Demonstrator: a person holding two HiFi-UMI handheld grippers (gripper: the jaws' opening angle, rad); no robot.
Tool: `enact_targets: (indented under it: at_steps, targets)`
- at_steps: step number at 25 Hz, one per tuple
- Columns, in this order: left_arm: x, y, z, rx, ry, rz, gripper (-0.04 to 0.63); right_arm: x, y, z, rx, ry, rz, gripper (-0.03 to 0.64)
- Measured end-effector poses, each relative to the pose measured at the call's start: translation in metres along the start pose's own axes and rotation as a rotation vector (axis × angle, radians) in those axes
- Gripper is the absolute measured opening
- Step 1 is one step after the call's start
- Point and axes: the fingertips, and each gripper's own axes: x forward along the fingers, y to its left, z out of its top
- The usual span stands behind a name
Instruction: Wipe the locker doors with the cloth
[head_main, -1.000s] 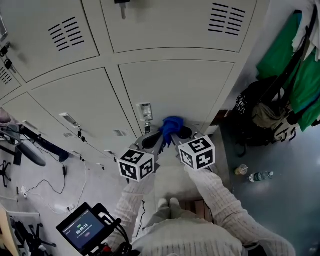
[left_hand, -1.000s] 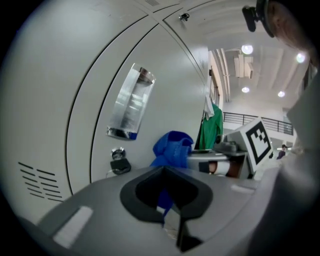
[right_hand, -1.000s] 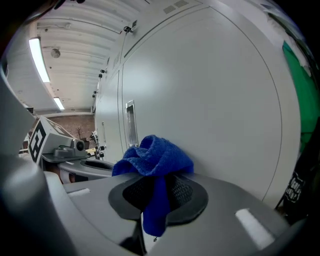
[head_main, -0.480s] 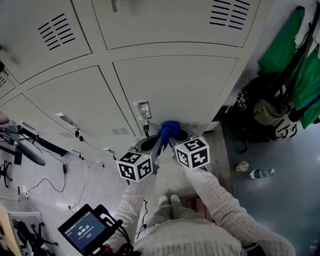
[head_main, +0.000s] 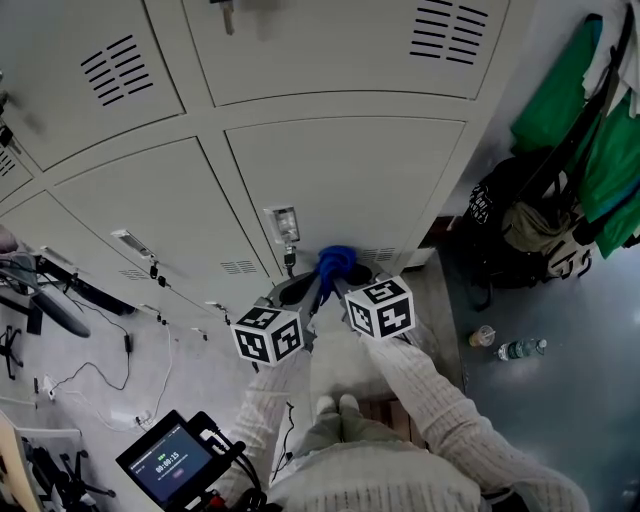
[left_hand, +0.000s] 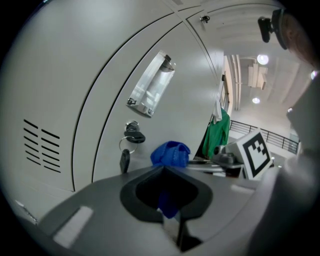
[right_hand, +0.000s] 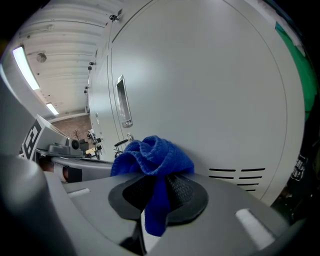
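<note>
A bunched blue cloth (head_main: 335, 262) presses against the lower part of a grey locker door (head_main: 350, 170), just right of its keyed lock (head_main: 289, 258). My right gripper (head_main: 345, 274) is shut on the cloth (right_hand: 152, 155), and a tail of it hangs down between the jaws. My left gripper (head_main: 308, 284) comes in from the left, close beside the right one. A blue strip of cloth (left_hand: 167, 206) sits pinched in its jaws (left_hand: 169, 212). From the left gripper view I see the lock's key (left_hand: 131, 137) and the label holder (left_hand: 150, 90) above it.
Vent slots (right_hand: 235, 175) lie low on the door near the cloth. Green garments (head_main: 590, 130) and a black bag (head_main: 510, 225) hang at the right. A bottle (head_main: 520, 350) and a cup (head_main: 482, 337) stand on the floor. A screen device (head_main: 165, 460) is at lower left.
Both grippers and the cloth have slid slightly down and left on the door, staying together. Both grips are unchanged.
</note>
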Motion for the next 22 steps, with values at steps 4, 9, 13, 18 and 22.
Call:
enact_targets:
  at_steps: [4,9,13,18,22]
  targets:
    - [-0.002,-0.008,0.011,0.022,-0.02,-0.015,0.006,-0.009,0.002,0.009,0.012,-0.034,0.004,0.052]
    - [-0.006,-0.027,0.028,0.06,-0.044,-0.041,0.006,-0.032,0.004,0.027,-0.009,-0.083,-0.02,0.052]
    - [-0.006,-0.055,0.057,0.129,-0.087,-0.096,0.007,-0.061,0.001,0.058,-0.036,-0.162,-0.058,0.052]
    - [-0.008,-0.096,0.102,0.229,-0.151,-0.166,0.007,-0.102,-0.003,0.104,-0.089,-0.27,-0.106,0.052]
    - [-0.013,-0.129,0.14,0.319,-0.208,-0.224,0.008,-0.138,-0.003,0.152,-0.16,-0.371,-0.136,0.054]
